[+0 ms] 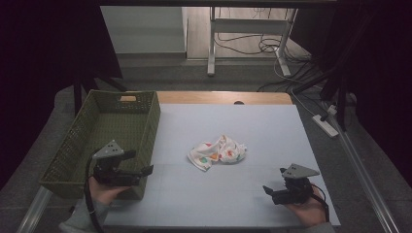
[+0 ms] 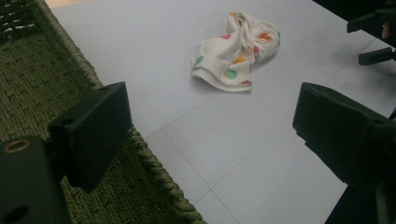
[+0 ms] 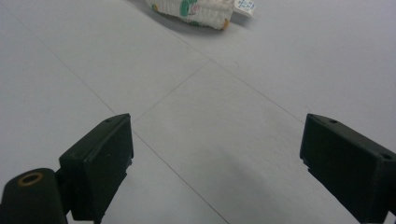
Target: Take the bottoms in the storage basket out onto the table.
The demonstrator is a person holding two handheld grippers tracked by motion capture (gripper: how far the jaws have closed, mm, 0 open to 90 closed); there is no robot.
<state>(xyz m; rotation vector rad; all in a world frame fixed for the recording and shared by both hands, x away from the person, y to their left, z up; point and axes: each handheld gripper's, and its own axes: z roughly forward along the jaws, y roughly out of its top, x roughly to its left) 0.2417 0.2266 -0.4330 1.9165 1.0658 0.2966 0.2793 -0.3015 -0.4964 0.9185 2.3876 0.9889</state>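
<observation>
A crumpled white cloth with coloured dots [image 1: 217, 151] lies near the middle of the pale grey table top [image 1: 243, 121]. My left gripper [image 1: 141, 171] hovers open at the near left, over the front corner of a green woven basket [image 1: 77, 141]. In the left gripper view the cloth [image 2: 236, 49] lies ahead of the wide-apart jaws, beside the basket rim [image 2: 84, 65]. My right gripper [image 1: 270, 190] is open at the near right, low over bare table. The right gripper view has the cloth [image 3: 196, 11] at the top edge, far from the jaws.
The basket looks empty and takes up the table's left side. A wooden strip [image 1: 223, 97] runs along the table's far edge. Beyond it stand a white desk frame [image 1: 243, 29] and floor cables [image 1: 291, 73]. A power strip [image 1: 326, 124] lies off the right side.
</observation>
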